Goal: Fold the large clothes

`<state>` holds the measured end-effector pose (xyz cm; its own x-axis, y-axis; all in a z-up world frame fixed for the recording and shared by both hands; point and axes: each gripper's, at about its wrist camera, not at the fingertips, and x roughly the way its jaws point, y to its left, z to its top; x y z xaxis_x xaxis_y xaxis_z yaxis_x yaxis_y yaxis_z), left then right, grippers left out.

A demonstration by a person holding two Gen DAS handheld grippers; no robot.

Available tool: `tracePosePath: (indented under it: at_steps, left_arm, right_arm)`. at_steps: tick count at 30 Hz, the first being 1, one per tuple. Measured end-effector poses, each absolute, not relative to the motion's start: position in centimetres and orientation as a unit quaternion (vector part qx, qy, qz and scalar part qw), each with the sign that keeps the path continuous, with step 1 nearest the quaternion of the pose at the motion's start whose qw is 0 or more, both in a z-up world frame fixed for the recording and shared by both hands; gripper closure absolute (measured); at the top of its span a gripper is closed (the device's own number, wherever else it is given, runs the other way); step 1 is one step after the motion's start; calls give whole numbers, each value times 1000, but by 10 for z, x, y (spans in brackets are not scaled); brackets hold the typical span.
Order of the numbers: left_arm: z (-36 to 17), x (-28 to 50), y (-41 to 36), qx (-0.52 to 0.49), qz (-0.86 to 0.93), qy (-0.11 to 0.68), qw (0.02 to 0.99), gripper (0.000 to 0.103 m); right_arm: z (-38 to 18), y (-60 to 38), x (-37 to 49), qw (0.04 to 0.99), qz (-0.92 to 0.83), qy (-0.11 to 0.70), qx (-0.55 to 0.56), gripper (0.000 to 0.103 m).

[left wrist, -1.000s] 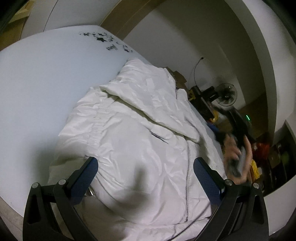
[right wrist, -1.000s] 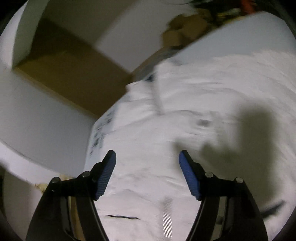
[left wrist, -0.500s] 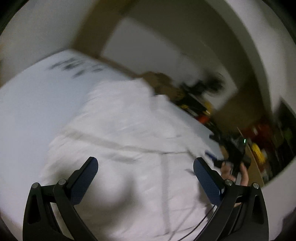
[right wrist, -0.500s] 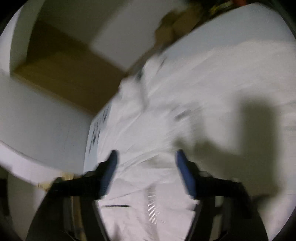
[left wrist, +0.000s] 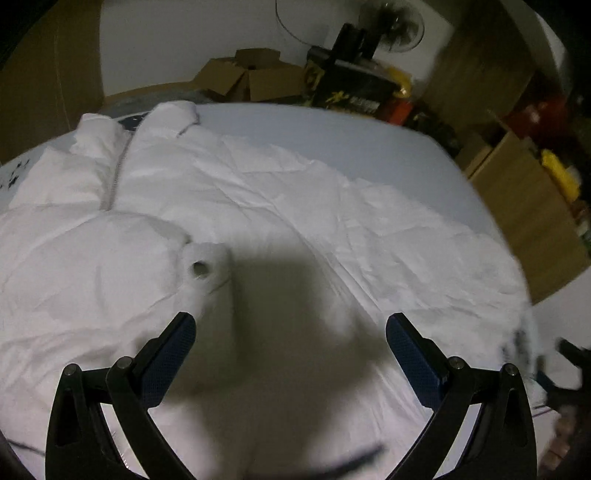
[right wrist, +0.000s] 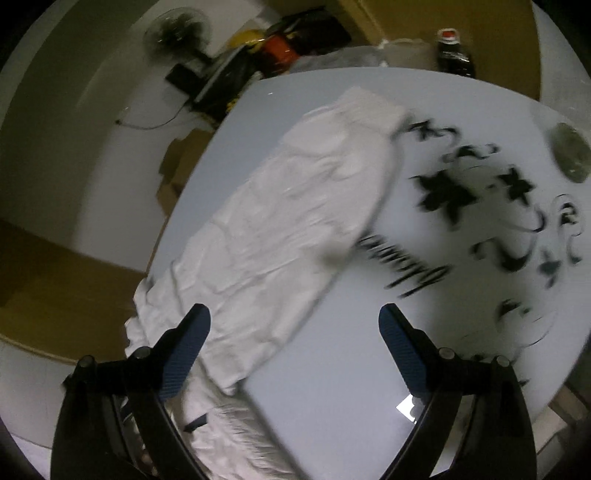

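Left tool wide open, right tool opening, crumpled white jacket spread flat

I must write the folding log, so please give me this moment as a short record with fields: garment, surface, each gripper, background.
garment: white padded jacket, zipper closed, spread on the table; one sleeve stretched out flat
surface: white table with black floral print
left gripper: open, above the jacket, holding nothing
right gripper: jaws opening, nothing between them, over the sleeve edge and bare table
background: cardboard boxes, standing fan, dark bottle
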<state>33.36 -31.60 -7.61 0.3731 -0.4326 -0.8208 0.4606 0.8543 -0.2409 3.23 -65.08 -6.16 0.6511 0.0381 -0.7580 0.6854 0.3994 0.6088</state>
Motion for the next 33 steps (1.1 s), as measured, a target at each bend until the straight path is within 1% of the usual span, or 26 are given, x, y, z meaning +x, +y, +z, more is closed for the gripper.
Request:
tracePosePath:
  at_steps: [4, 9, 10, 15, 18, 20, 24, 25, 26, 27, 29, 31, 33]
  left_arm:
    - [-95, 347, -341, 52, -257, 470, 843, 0]
    - [-128, 358, -364, 71, -250, 508, 821, 0]
    - [-131, 356, -364, 78, -245, 505, 824, 0]
    - [-137, 350, -365, 90, -242, 473, 842, 0]
    - [-139, 350, -364, 89, -244, 468, 845, 0]
    - [-139, 347, -363, 90, -244, 466, 846, 0]
    - [-140, 346, -368, 92, -243, 462, 848, 0]
    - [-141, 347, -369, 92, -243, 461, 849, 0]
    - [-140, 342, -365, 91, -243, 459, 849, 0]
    - [-140, 340, -365, 91, -244, 458, 850, 0]
    - [-140, 338, -364, 89, -245, 456, 851, 0]
    - [-141, 338, -364, 86, -248, 454, 851, 0]
    - [-140, 336, -362, 86, -248, 452, 853, 0]
  right_arm:
    - [-75, -683, 14, 739, -238, 362, 515, 10]
    - [-87, -712, 22, 729, -253, 364, 522, 10]
    - [-90, -716, 29, 730, -251, 363, 522, 10]
    - [-106, -733, 62, 722, -227, 353, 550, 11]
    - [-118, -738, 80, 712, -225, 358, 561, 13]
    - [-123, -740, 88, 708, -232, 351, 568, 18]
    - [-121, -740, 99, 702, -258, 340, 570, 20]
    - [-121, -741, 101, 701, -269, 337, 568, 24]
    - [-120, -742, 105, 700, -278, 337, 565, 34]
    - [-121, -744, 109, 699, -286, 338, 562, 41]
    - [-129, -750, 119, 685, -295, 345, 570, 84]
    - [-134, -753, 127, 679, -283, 349, 581, 96]
    - [-130, -754, 134, 675, -290, 363, 573, 96]
